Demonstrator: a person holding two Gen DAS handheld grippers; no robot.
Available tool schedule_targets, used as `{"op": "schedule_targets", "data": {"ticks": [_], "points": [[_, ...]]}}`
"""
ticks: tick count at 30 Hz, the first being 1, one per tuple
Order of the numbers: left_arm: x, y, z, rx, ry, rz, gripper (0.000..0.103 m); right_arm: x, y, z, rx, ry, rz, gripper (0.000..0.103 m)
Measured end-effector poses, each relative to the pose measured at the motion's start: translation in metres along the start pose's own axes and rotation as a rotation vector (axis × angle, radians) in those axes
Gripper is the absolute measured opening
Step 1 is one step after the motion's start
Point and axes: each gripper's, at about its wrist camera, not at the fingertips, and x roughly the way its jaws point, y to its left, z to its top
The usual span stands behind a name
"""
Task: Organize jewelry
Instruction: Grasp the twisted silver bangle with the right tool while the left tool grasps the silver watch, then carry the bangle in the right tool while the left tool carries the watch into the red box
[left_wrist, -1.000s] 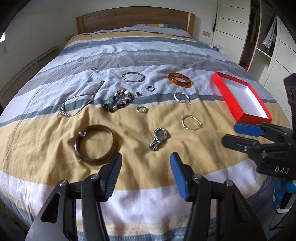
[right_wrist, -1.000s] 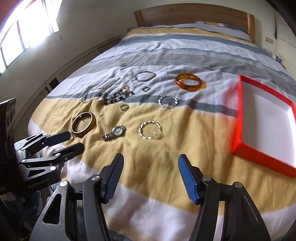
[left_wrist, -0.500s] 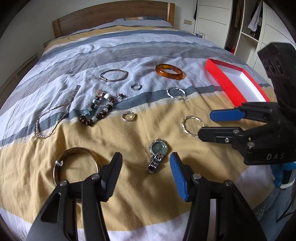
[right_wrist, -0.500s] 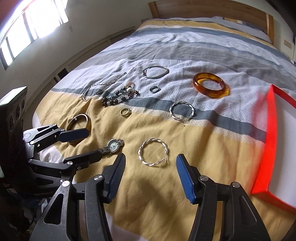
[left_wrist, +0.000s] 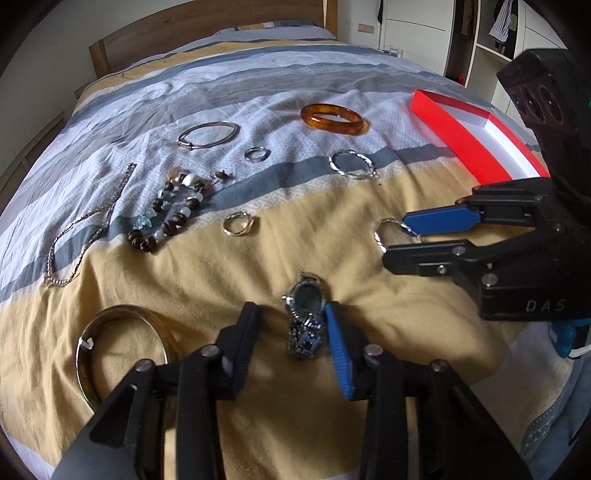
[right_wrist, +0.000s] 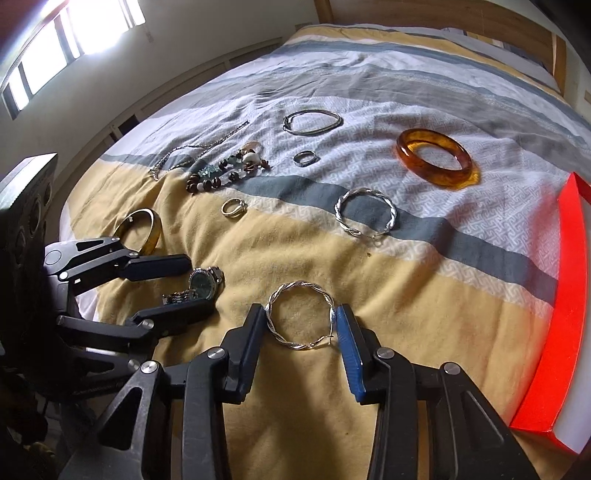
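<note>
Straddling the wristwatch (left_wrist: 306, 320) on the yellow band of the bedspread (left_wrist: 207, 266), left gripper (left_wrist: 290, 325) spread wide, jaws released, blue pad just beside the watch band on one side and black pad standing off on the other; nothing clamped. Sitting just left of that claw, gold bangle (left_wrist: 118, 354), flat on the cover. Bracketing the twisted silver hoop (right_wrist: 301, 314) likewise, right gripper (right_wrist: 300, 325) unclenched, hoop lying flat between both pads, close to each; actual contact impossible to tell. Ahead of the right claw, a second twisted hoop (right_wrist: 365, 214) on the grey stripe, and farther ahead to the right an amber bangle (right_wrist: 436, 158). Off to the far right of that claw, red box (right_wrist: 565, 302) with white interior, well apart from the hoop. Ahead and left of both claws: small gold ring (right_wrist: 233, 207), small silver ring (right_wrist: 306, 158), beaded bracelet (left_wrist: 166, 214), thin silver bangle (left_wrist: 207, 135), and silver chain (left_wrist: 85, 229) farthest left.
</note>
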Motion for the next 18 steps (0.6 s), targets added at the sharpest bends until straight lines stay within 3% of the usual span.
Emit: {"op": "schedule_targets", "data": {"ticks": [2,7,9,18], "points": [[0.001,-0.002,0.002,0.000,0.002,0.001,0.020,-0.002,0.000,-0.001,0.001,-0.001,0.003,0.040],[-0.007,-0.001,0.001,-0.039,-0.005,0.000,0.019,-0.015,-0.001,-0.005,0.023,-0.016,0.007,0.039],[-0.012,0.000,0.000,-0.065,-0.007,-0.008,0.014,-0.022,0.000,-0.008,0.028,-0.023,0.005,0.039],[-0.049,-0.008,-0.009,-0.119,-0.038,-0.020,0.013,-0.065,0.008,-0.032,0.054,-0.070,0.000,0.039]]}}
